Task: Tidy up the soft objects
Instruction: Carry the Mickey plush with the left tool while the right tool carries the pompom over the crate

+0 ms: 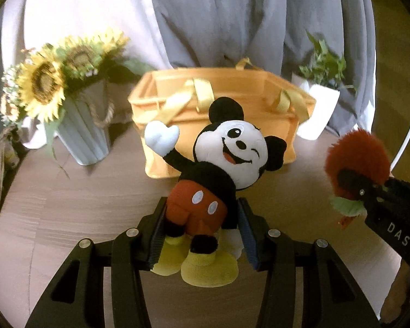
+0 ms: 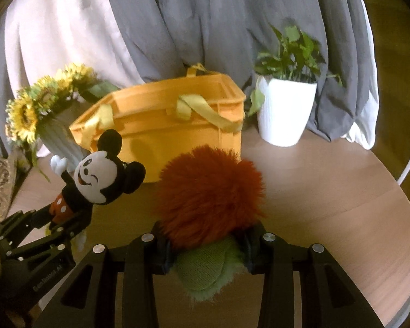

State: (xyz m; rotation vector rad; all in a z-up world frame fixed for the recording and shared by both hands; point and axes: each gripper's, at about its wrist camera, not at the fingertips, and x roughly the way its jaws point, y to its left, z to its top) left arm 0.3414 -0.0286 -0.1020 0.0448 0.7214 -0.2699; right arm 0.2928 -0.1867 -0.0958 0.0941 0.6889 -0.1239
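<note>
The left gripper (image 1: 202, 232) squeezes the mouse toy (image 1: 221, 164) by its red shorts. The toy is up off the table (image 1: 68, 213), with the orange bag (image 1: 221, 101) behind it at 12 o'clock. The right gripper (image 2: 207, 248) squeezes the fuzzy red toy (image 2: 210, 194) near its green end. It is also in the air. The mouse toy is at its 9 o'clock.

It looks like a home room set up for recording: a round wooden counter (image 2: 328, 191) fills the lower frame, grey and pale curtains (image 2: 177, 27) hang across the top, sunflowers in a vase (image 1: 82, 136) stand left, a potted plant (image 2: 284, 109) right.
</note>
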